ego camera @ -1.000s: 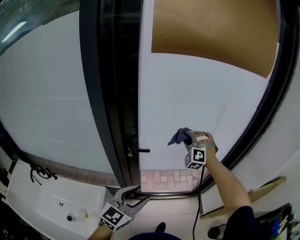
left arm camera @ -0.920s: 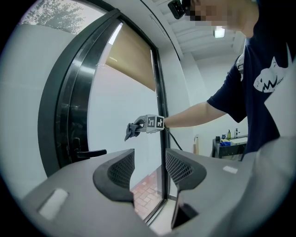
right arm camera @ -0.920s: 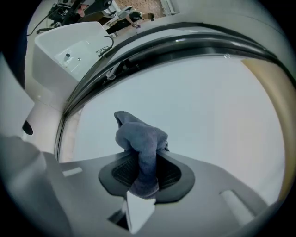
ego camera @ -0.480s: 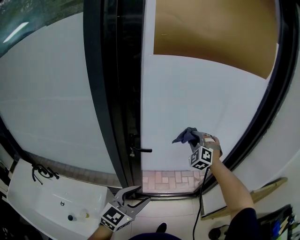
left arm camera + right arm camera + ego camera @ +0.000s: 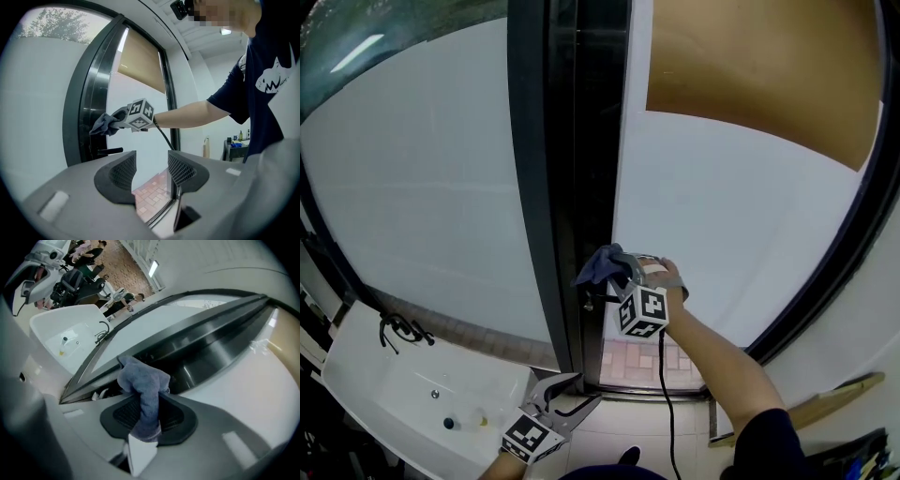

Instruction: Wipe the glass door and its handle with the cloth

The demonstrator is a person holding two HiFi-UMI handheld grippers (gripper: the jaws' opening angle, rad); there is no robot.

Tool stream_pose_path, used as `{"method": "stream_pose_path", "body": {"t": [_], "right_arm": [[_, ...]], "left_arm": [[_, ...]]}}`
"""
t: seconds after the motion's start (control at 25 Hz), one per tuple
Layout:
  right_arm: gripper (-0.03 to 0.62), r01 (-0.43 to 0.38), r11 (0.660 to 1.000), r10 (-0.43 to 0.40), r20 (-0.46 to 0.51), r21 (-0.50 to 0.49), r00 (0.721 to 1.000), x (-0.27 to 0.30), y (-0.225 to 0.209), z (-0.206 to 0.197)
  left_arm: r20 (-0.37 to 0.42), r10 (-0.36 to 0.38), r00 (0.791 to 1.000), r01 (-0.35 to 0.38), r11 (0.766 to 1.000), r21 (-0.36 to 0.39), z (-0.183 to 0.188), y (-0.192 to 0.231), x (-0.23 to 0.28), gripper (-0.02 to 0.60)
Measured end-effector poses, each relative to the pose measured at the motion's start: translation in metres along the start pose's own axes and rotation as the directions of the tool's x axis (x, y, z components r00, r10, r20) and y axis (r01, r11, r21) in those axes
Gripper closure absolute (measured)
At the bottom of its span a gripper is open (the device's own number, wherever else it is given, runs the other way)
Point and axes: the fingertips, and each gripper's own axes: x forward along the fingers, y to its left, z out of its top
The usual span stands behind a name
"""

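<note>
My right gripper (image 5: 622, 272) is shut on a blue-grey cloth (image 5: 600, 264) and holds it against the black door frame (image 5: 572, 187), at the left edge of the frosted glass door (image 5: 722, 216). The black lever handle (image 5: 108, 151) juts out just below the cloth; in the head view the cloth and gripper hide most of it. In the right gripper view the cloth (image 5: 145, 387) bunches up out of the shut jaws against the dark frame (image 5: 206, 352). My left gripper (image 5: 561, 396) hangs low near the floor, open and holding nothing, with a wide gap between its pads (image 5: 121, 171).
A white basin (image 5: 412, 394) with a black tap (image 5: 398, 330) stands at the lower left. A brown blind (image 5: 759, 66) covers the top of the glass. Brick paving (image 5: 652, 361) shows through the door's bottom strip. A wooden strip (image 5: 825, 389) leans at the right.
My right gripper has carried the cloth leftward across the glass, from the middle of the pane to the door's edge by the handle. The left gripper has stayed put.
</note>
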Motion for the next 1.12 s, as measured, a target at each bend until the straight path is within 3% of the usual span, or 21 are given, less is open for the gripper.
{"method": "stream_pose_path", "body": {"t": [0.12, 0.32, 0.48, 0.72, 0.92, 1.12], "right_arm": [[0.5, -0.038, 0.998, 0.038, -0.006, -0.056, 0.999, 0.031, 0.02, 0.017], [0.5, -0.084, 0.993, 0.081, -0.036, -0.085, 0.996, 0.064, 0.044, 0.012], [0.5, -0.114, 0.967, 0.098, -0.081, -0.229, 0.992, 0.065, 0.064, -0.003], [0.5, -0.146, 0.956, 0.106, -0.165, -0.255, 0.981, 0.043, 0.069, -0.053], [0.5, -0.134, 0.944, 0.063, -0.234, -0.302, 0.97, 0.018, 0.057, -0.106], [0.5, -0.111, 0.959, 0.03, -0.295, -0.261, 0.955, -0.02, 0.045, -0.159]], "left_arm": [[-0.001, 0.027, 1.0, -0.027, 1.0, -0.009, -0.002, 0.003, -0.008, 0.376], [-0.01, 0.062, 0.998, -0.062, 0.998, -0.021, -0.01, 0.012, -0.015, 0.376], [-0.012, 0.065, 0.998, -0.065, 0.997, -0.033, -0.013, 0.015, -0.015, 0.376], [-0.004, 0.027, 1.0, -0.027, 0.999, -0.024, -0.012, 0.01, -0.004, 0.376], [0.0, -0.016, 1.0, 0.016, 1.0, -0.017, -0.009, 0.002, 0.013, 0.376], [0.001, -0.057, 0.998, 0.057, 0.998, -0.013, -0.007, -0.005, 0.025, 0.376]]}}
